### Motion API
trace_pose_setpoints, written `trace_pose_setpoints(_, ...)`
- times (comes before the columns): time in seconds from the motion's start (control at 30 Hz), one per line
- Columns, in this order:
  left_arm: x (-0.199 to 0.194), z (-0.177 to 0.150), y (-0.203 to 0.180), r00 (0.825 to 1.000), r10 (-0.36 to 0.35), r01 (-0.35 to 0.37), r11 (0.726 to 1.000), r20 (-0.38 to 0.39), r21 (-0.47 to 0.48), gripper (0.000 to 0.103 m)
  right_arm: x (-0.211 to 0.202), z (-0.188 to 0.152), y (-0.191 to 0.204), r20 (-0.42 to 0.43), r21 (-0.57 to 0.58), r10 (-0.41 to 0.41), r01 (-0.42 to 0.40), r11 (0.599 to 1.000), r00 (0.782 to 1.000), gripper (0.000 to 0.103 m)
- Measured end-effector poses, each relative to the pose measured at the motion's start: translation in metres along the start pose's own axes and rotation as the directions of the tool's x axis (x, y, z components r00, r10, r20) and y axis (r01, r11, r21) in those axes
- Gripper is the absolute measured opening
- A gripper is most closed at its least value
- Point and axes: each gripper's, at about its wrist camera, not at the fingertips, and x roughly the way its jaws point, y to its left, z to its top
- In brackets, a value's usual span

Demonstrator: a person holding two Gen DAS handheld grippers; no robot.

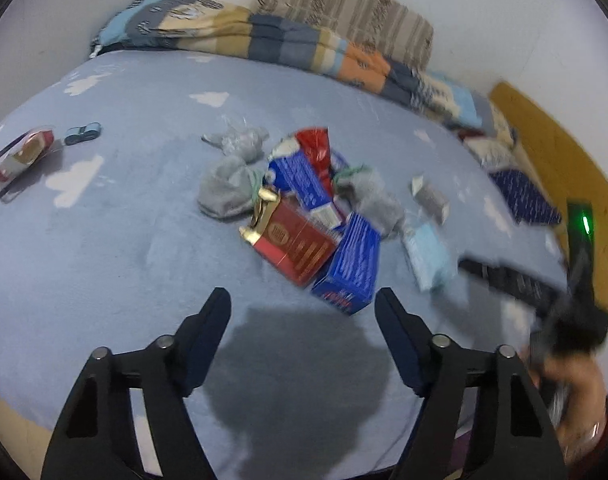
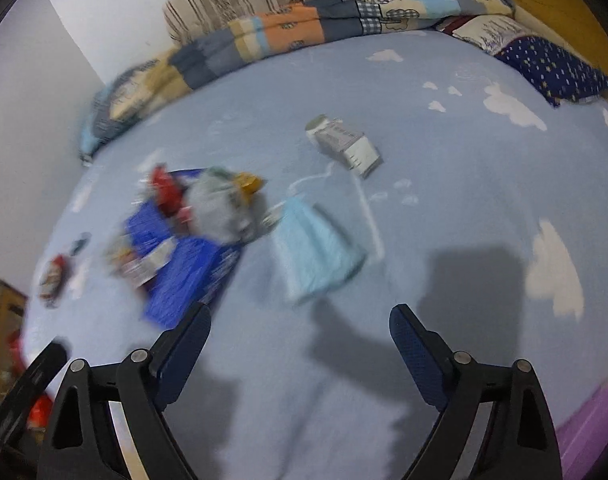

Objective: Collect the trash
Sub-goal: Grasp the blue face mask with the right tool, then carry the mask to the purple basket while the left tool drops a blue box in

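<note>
Both the left gripper (image 1: 302, 312) and the right gripper (image 2: 300, 328) hover wide open, holding nothing, over the bed (image 1: 104, 240). The trash pile (image 1: 304, 208) (boxes, wrappers, crumpled bags) lies mid-bed, a light blue packet (image 2: 316, 248) just beside it, blurred.

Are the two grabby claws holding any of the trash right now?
No. The left gripper and the right gripper are both open and empty, above the blue bedsheet. The trash pile lies untouched.
</note>
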Motion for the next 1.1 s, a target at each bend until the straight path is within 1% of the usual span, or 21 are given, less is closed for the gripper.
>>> trace_pose_setpoints(0.03, 0.003, 0.001, 0.001, 1.0, -0.003, 0.003, 1.0, -0.009, 0.011, 0.072, 0.011, 0.006, -0.002, 0.008, -0.006, -0.023, 0.023, 1.0, 1.0, 0.088)
trace_pose_setpoints(0.1, 0.004, 0.006, -0.001, 0.999, -0.038, 0.039, 0.999, -0.003, 0.034, 0.072, 0.029, 0.014, -0.006, 0.024, -0.032, -0.044, 0.044, 0.998, 0.999, 0.088)
trace_pose_setpoints(0.13, 0.004, 0.008, -0.003, 0.999, -0.038, 0.038, 0.998, 0.003, 0.047, 0.072, 0.036, 0.016, -0.009, 0.017, -0.036, -0.041, 0.041, 0.999, 0.999, 0.086)
trace_pose_setpoints(0.17, 0.004, 0.01, -0.006, 0.999, -0.035, 0.034, 0.997, 0.014, 0.067, 0.072, 0.046, 0.018, -0.011, 0.003, -0.031, -0.02, 0.021, 0.999, 1.0, 0.081)
trace_pose_setpoints(0.2, 0.005, 0.011, -0.009, 0.999, -0.039, 0.037, 0.996, 0.018, 0.082, 0.072, 0.054, 0.019, -0.012, -0.016, -0.028, 0.002, -0.002, 1.0, 1.0, 0.078)
trace_pose_setpoints(0.27, 0.011, 0.013, -0.018, 0.998, -0.061, 0.059, 0.992, 0.012, 0.114, 0.073, 0.067, 0.019, -0.013, -0.048, -0.031, 0.039, -0.04, 0.999, 0.998, 0.064)
trace_pose_setpoints(0.33, 0.02, 0.013, -0.03, 0.997, -0.072, 0.071, 0.986, 0.0, 0.15, 0.073, 0.078, 0.014, -0.013, -0.082, -0.047, 0.04, -0.044, 0.998, 0.996, 0.05)
trace_pose_setpoints(0.37, 0.025, 0.013, -0.035, 0.998, -0.068, 0.067, 0.983, -0.003, 0.169, 0.073, 0.079, 0.013, -0.013, -0.086, -0.054, 0.041, -0.046, 0.997, 0.995, 0.039)
trace_pose_setpoints(0.4, 0.032, 0.012, -0.042, 0.998, -0.056, 0.056, 0.978, -0.007, 0.201, 0.073, 0.077, 0.012, -0.015, -0.086, -0.053, 0.059, -0.063, 0.997, 0.995, 0.03)
trace_pose_setpoints(0.43, 0.038, 0.012, -0.049, 0.999, -0.041, 0.042, 0.973, -0.009, 0.228, 0.073, 0.075, 0.013, -0.017, -0.104, -0.037, 0.087, -0.091, 0.995, 0.991, 0.015)
trace_pose_setpoints(0.47, 0.044, 0.012, -0.054, 1.0, -0.029, 0.031, 0.967, -0.011, 0.252, 0.073, 0.071, 0.014, -0.022, -0.109, -0.002, 0.108, -0.108, 0.994, 0.988, 0.014)
trace_pose_setpoints(0.53, 0.058, 0.011, -0.062, 1.0, 0.003, 0.003, 0.956, -0.018, 0.294, 0.073, 0.062, 0.013, -0.028, -0.089, 0.047, 0.119, -0.116, 0.992, 0.989, 0.014)
trace_pose_setpoints(0.63, 0.082, 0.012, -0.064, 0.998, 0.051, -0.036, 0.946, -0.039, 0.322, 0.073, 0.041, 0.014, -0.029, -0.044, 0.022, 0.092, -0.091, 0.996, 0.995, 0.013)
trace_pose_setpoints(0.73, 0.103, 0.014, -0.064, 0.994, 0.096, -0.072, 0.94, -0.055, 0.335, 0.073, 0.026, 0.015, -0.028, -0.012, 0.009, 0.087, -0.087, 0.996, 0.996, 0.014)
trace_pose_setpoints(0.8, 0.11, 0.018, -0.065, 0.994, 0.093, -0.067, 0.941, -0.061, 0.333, 0.072, 0.02, 0.014, -0.026, 0.004, -0.002, 0.077, -0.077, 0.997, 0.997, 0.014)
trace_pose_setpoints(0.83, 0.112, 0.019, -0.066, 0.994, 0.094, -0.07, 0.939, -0.056, 0.337, 0.07, 0.018, 0.016, -0.023, 0.008, -0.003, 0.078, -0.078, 0.997, 0.997, 0.014)
trace_pose_setpoints(0.9, 0.114, 0.02, -0.069, 0.995, 0.075, -0.047, 0.937, -0.066, 0.346, 0.054, 0.017, 0.017, -0.02, 0.012, 0.007, 0.087, -0.087, 0.996, 0.996, 0.014)
trace_pose_setpoints(0.93, 0.114, 0.019, -0.07, 0.995, 0.067, -0.04, 0.938, -0.068, 0.343, 0.051, 0.017, 0.017, -0.018, 0.012, 0.009, 0.093, -0.093, 0.996, 0.996, 0.014)
trace_pose_setpoints(1.0, 0.109, 0.017, -0.071, 0.996, 0.061, -0.036, 0.937, -0.062, 0.348, 0.051, 0.017, 0.016, -0.014, 0.01, -0.003, 0.089, -0.089, 0.996, 0.996, 0.014)
trace_pose_setpoints(1.1, 0.096, 0.017, -0.071, 0.998, 0.015, 0.005, 0.942, -0.057, 0.334, 0.051, 0.013, 0.015, -0.013, 0.021, -0.012, 0.077, -0.077, 0.997, 0.997, 0.014)
